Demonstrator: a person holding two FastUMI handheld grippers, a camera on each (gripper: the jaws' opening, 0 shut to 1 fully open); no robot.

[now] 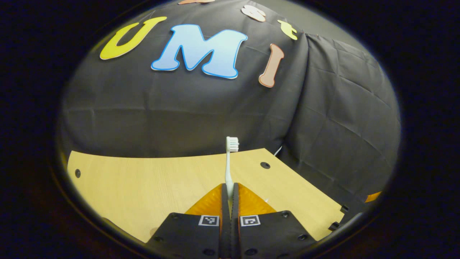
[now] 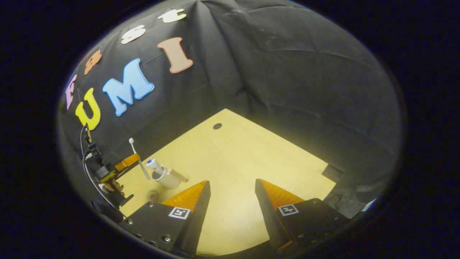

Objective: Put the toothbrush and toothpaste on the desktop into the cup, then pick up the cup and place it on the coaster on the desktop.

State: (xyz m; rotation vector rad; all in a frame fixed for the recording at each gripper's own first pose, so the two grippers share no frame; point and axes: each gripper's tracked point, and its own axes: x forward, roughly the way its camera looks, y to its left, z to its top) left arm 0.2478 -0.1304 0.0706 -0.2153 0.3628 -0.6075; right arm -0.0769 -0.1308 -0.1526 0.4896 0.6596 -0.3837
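- The left hand-held gripper (image 1: 230,187) has its two fingers pressed together on the white toothbrush (image 1: 229,162), pinching the lower part of the handle
- In the left gripper view the toothbrush stands with its long axis running straight ahead and upward from the fingertips, bristle head at the far end, bristles facing the hand-held gripper's right; the lower handle is hidden between the fingers
- Below and beyond it lies the pale wooden surface (image 1: 143,180), well under the brush head
- In the right gripper view the right hand-held gripper (image 2: 230,187) is spread wide with nothing between its fingers, hanging above the surface (image 2: 244,151)
- Far off to its left the other hand-held gripper (image 2: 127,162) shows with the toothbrush (image 2: 136,158) held tilted, head up, lower end pointing down toward the white cup (image 2: 166,177)
- The cup stands on the surface just right of that lower end; whether they touch cannot be told
- The toothpaste (image 2: 152,164) sticks out of the cup's mouth, leaning left; its lower part is hidden inside
- A small round dark thing (image 2: 153,195) lies on the surface before the cup, too blurred to name
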